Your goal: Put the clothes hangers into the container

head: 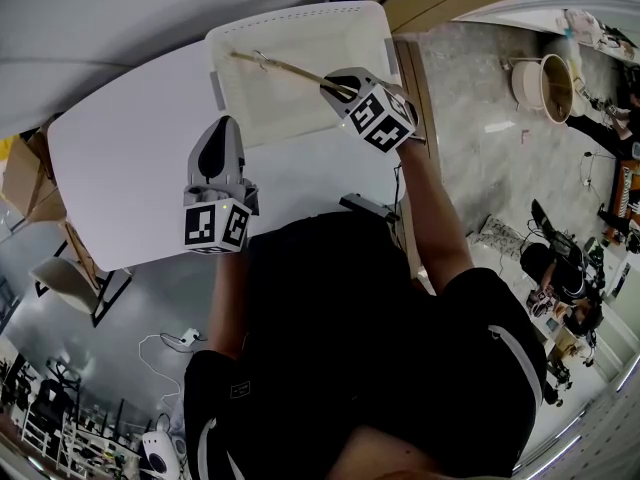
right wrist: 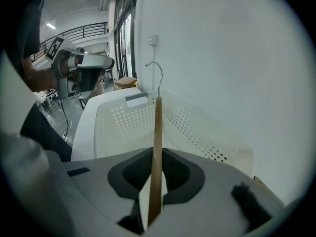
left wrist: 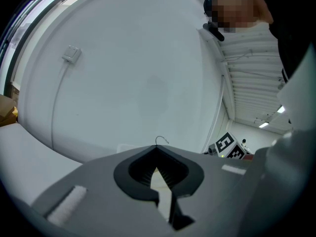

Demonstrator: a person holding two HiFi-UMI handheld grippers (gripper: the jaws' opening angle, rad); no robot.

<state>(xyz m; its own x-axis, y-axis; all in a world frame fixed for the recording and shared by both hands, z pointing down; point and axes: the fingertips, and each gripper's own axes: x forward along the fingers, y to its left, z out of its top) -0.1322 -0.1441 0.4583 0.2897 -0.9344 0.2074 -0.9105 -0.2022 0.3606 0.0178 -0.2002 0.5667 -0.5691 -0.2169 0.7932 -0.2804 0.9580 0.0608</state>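
Over the white perforated plastic basket (head: 300,13), at the far edge of the white table (head: 130,158): my right gripper (head: 335,88) is clamped on the thin wooden clothes hanger (head: 295,71). The bite is near one end of its arm. The rest sticks out away from me above the basket's inside, with the wire hook (head: 260,60) well beyond the jaws. I can't tell whether any part touches the basket floor yet.

My left gripper (head: 222,123) hangs above bare table, just short of the basket's near-left corner. Its jaws are slightly apart with nothing between them.

Handling, as I judge it:
- Light and stiff. The wood won't flex, so the pads get no give.
- The finish looks smooth and the section is narrow. With an end grip it can pivot between the pads, so it needs firm pressure and no fast swings.
- An end hold makes a long lever. A hold near the neck under the hook would balance better, but for a short drop this is good enough.
- The hook is the snag risk. It could catch the rim or the wall perforations.
- Not fragile. I can let go low over the floor without gentle placing.
- The basket looks light too, and a knock could shift it. The left gripper is close enough to steady the rim.
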